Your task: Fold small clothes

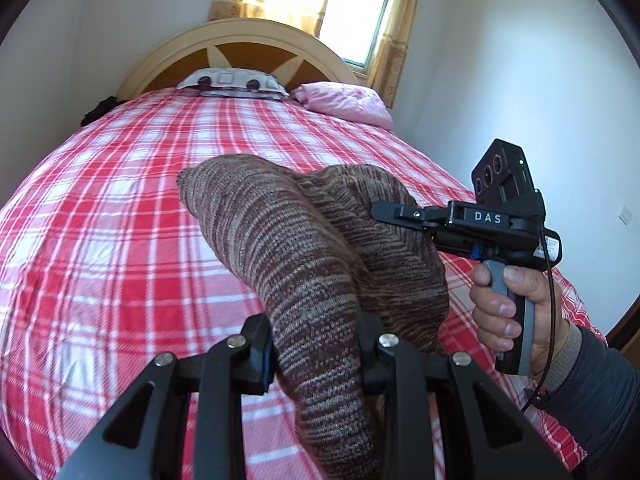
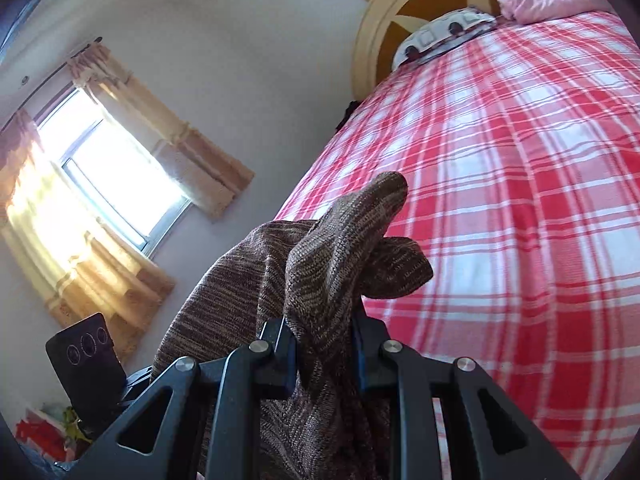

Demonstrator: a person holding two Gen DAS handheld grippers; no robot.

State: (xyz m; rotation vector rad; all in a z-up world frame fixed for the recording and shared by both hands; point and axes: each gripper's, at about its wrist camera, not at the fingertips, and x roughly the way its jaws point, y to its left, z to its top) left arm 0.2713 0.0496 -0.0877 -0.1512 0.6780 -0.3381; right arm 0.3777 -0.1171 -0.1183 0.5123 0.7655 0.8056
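Knitwear fills the middle of the left wrist view: a brown striped knit point(image 1: 304, 248) hangs bunched above the bed point(image 1: 120, 208), held up off the red and white checked sheet. The left gripper point(image 1: 316, 356) is clamped on one fold of it, the cloth pinched between the two fingers and spilling down over them toward the lower edge. To the right, the right gripper point(image 1: 384, 210) bites into the far side of the same knit, its black body marked DAS, and a hand point(image 1: 508, 304) in a dark sleeve wraps the grey handle. At the head of the bed stand a rounded headboard point(image 1: 240, 48), a patterned pillow point(image 1: 234, 82) and a pink pillow point(image 1: 348, 100), with a curtained window point(image 1: 360, 12) above.

In the right wrist view the right gripper point(image 2: 325, 354) is closed on the knit point(image 2: 320, 264), a thick wad of cloth squeezed between its fingers and rising in a peak above them. More of the knit drapes away to the left, over the bed's edge point(image 2: 320, 168). The left gripper's black camera block point(image 2: 86, 354) shows at lower left, in front of a window point(image 2: 116, 172) with yellow curtains point(image 2: 168, 144).
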